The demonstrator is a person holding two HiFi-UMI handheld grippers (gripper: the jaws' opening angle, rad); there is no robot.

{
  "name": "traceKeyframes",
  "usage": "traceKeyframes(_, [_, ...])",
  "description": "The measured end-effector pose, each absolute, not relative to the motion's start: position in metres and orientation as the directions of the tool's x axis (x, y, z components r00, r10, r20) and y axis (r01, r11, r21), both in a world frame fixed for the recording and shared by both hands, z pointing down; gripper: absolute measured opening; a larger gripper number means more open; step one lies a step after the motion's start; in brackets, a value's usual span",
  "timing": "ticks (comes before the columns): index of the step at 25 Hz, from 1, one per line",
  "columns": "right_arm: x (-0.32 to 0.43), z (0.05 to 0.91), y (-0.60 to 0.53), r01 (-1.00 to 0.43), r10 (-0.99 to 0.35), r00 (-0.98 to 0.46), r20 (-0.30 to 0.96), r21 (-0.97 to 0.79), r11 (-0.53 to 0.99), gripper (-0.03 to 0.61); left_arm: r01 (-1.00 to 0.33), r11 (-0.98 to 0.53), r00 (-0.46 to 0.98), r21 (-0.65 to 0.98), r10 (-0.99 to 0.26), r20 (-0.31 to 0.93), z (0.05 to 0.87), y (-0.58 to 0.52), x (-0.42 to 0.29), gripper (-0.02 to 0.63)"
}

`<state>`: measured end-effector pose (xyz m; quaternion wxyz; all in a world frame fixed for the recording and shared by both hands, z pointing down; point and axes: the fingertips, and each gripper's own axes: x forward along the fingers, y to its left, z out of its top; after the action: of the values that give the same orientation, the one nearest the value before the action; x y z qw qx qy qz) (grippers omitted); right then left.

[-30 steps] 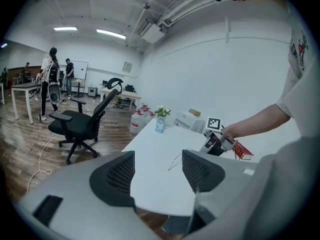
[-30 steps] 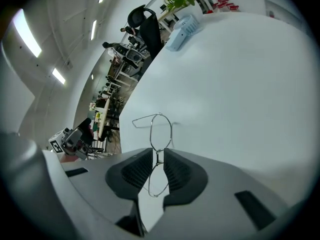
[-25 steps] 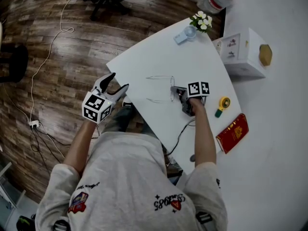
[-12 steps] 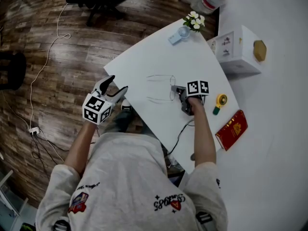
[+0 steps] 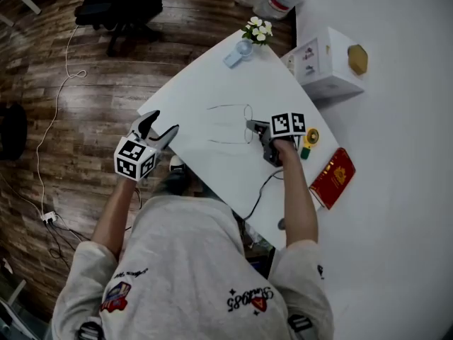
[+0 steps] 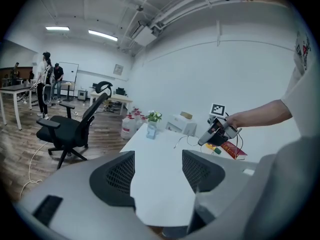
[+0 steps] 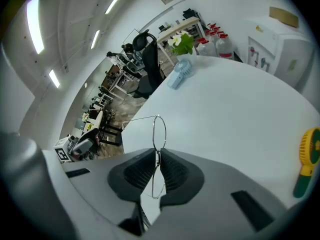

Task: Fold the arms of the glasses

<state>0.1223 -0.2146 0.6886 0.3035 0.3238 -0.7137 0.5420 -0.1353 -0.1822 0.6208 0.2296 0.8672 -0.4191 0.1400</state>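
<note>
The right tongs (image 7: pixel 159 170) are pinched nearly shut on the glasses (image 7: pixel 159 133), gripping the thin wire frame at the bridge between the 2 lenses. 1 lens ring stands above the pads and the other hangs below. In the head view the frame sits at the tip of the right tongs, over the middle of the white table (image 5: pixel 212 83). I cannot tell whether it is clear of the tabletop.

What matters for folding is how the 2 arms (image 5: pixel 226 106) lie. Both are open and run side by side straight away from the right tongs, toward the table edge. So the long axis of the glasses carries on along the line in which the right tongs point. The hinges are just beside the right tongs, and the arm tips are at the far end.

The left tongs (image 5: pixel 161 124) are spread wide with nothing between them. They are held beyond that same table edge, over the wooden floor, well apart from the arm tips. They face the right tongs across the table.

Judging from this, the left tongs are the free pair and the nearer to the arm tips. They would need to come in over the edge and push 1 arm sideways across the lenses.
</note>
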Motion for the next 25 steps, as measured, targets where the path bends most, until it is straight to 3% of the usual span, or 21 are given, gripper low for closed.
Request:
traceKeyframes(8, [0.137, 0.632, -0.223, -0.803, -0.227, -0.595, 0.771, -0.557, 0.211, 0.035, -0.742, -0.583, 0.670, 0.330, -0.635, 0.384, 0.604, -0.195, -0.116, 0.292])
traceKeyframes(12, [0.141, 0.626, -0.226, -0.812, -0.261, -0.583, 0.769, -0.553, 0.186, 0.035, -0.707, -0.503, 0.693, 0.497, -0.634, 0.344, 0.610, -0.191, -0.111, 0.292])
traceKeyframes(18, [0.136, 0.628, -0.224, -0.816, -0.284, -0.577, 0.766, -0.554, 0.164, 0.035, -0.587, -0.241, 0.637, 0.772, -0.727, 0.257, 0.625, -0.176, -0.111, 0.293])
traceKeyframes(25, [0.114, 0.623, -0.225, -0.787, -0.343, -0.606, 0.718, -0.603, 0.130, 0.034, -0.394, -0.270, 0.782, 0.878, -0.601, 0.166, 0.623, -0.146, -0.053, 0.251])
